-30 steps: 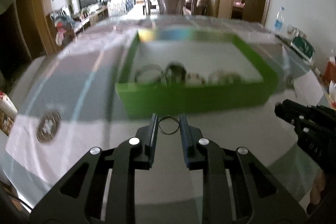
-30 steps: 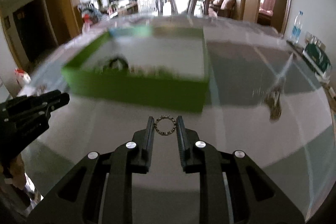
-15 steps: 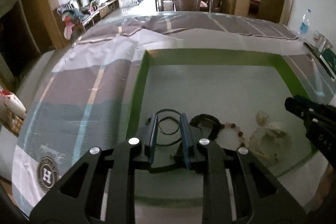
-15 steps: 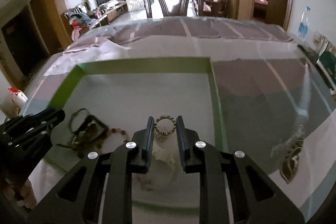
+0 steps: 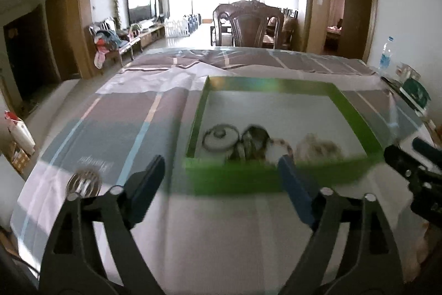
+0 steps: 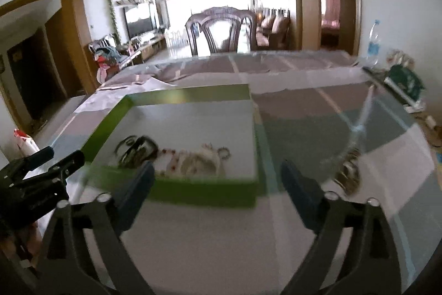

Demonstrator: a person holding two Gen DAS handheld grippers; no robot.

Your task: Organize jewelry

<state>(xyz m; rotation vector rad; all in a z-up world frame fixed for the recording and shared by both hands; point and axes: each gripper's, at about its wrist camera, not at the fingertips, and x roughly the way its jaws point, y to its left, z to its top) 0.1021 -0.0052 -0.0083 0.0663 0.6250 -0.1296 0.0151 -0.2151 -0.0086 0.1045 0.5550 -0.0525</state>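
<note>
A green tray (image 5: 356,112) (image 6: 107,118) sits on the table with several jewelry pieces along its near side: dark bangles (image 5: 221,137) (image 6: 136,149), a bead bracelet (image 6: 171,154) and pale pieces (image 5: 317,147) (image 6: 199,161). A small ring of beads (image 6: 224,152) lies at the right end of the row. My left gripper (image 5: 221,179) is open and empty, just before the tray's near wall. My right gripper (image 6: 218,184) is open and empty, also before the near wall. Each gripper shows at the edge of the other's view (image 5: 414,173) (image 6: 36,179).
The table has a striped cloth under clear plastic. A round logo is printed on it at the left (image 5: 83,183) and right (image 6: 348,173). A dark wooden chair (image 5: 248,26) stands at the far side. A water bottle (image 6: 373,43) and a green box (image 6: 403,79) stand at the right.
Both grippers opened, let their jewelry go into the tray, and drew back from over the tray to in front of its near wall.
</note>
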